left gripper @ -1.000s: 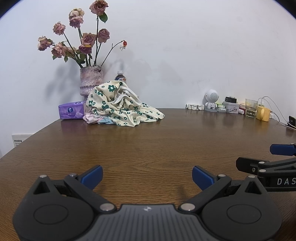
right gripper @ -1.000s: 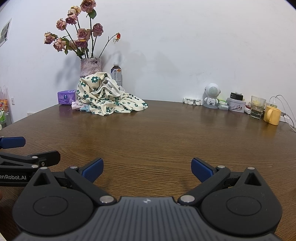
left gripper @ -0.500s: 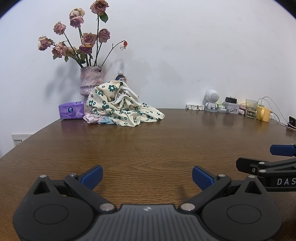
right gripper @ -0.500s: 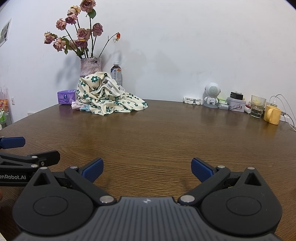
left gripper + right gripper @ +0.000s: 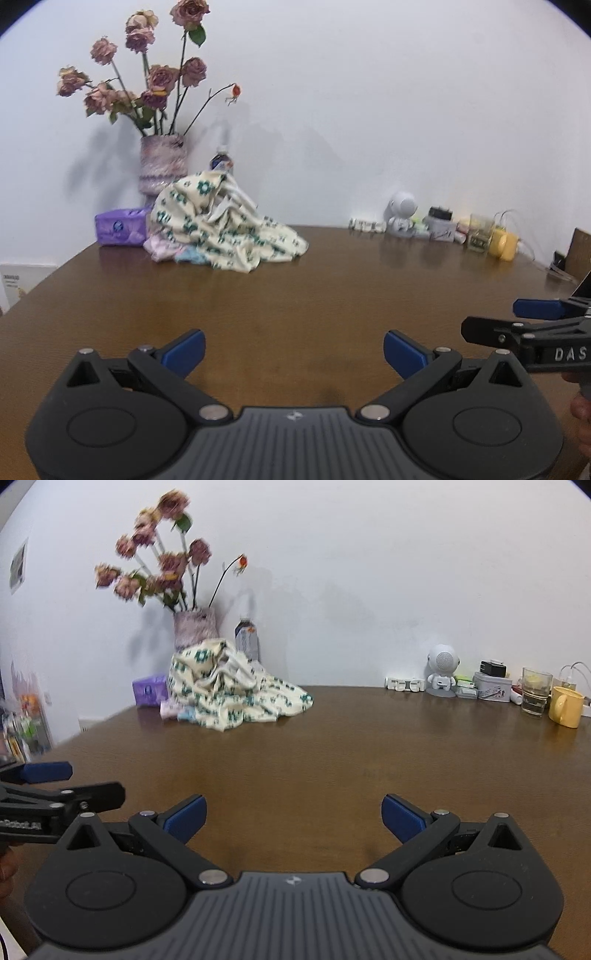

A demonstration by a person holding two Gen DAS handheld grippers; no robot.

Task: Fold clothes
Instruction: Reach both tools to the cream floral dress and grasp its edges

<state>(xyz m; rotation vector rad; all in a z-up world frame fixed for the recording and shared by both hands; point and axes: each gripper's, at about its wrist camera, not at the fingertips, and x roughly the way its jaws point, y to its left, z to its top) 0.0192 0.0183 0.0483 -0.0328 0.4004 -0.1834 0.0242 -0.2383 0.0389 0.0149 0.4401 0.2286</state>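
Brown wooden table [image 5: 332,295] carries crumpled floral clothes [image 5: 225,229], vase [image 5: 162,166], mug [image 5: 565,710].

Black gripper [image 5: 293,350], blue fingers [image 5: 183,350], silver screws

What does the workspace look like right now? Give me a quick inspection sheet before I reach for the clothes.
Surface: brown wooden table, bare across the middle and near side.
Job's things: crumpled floral garment heaped at the far left, with small pink and blue pieces tucked under its near edge; nothing folded yet.
Clutter: vase of dried roses, bottle and purple tissue pack behind the heap; at far right a white robot figure, tin, glass and yellow mug.
Grippers: left gripper and right gripper both open, empty, low over the near table.
Cables: white leads behind the mug.
Surroundings: plain white wall.
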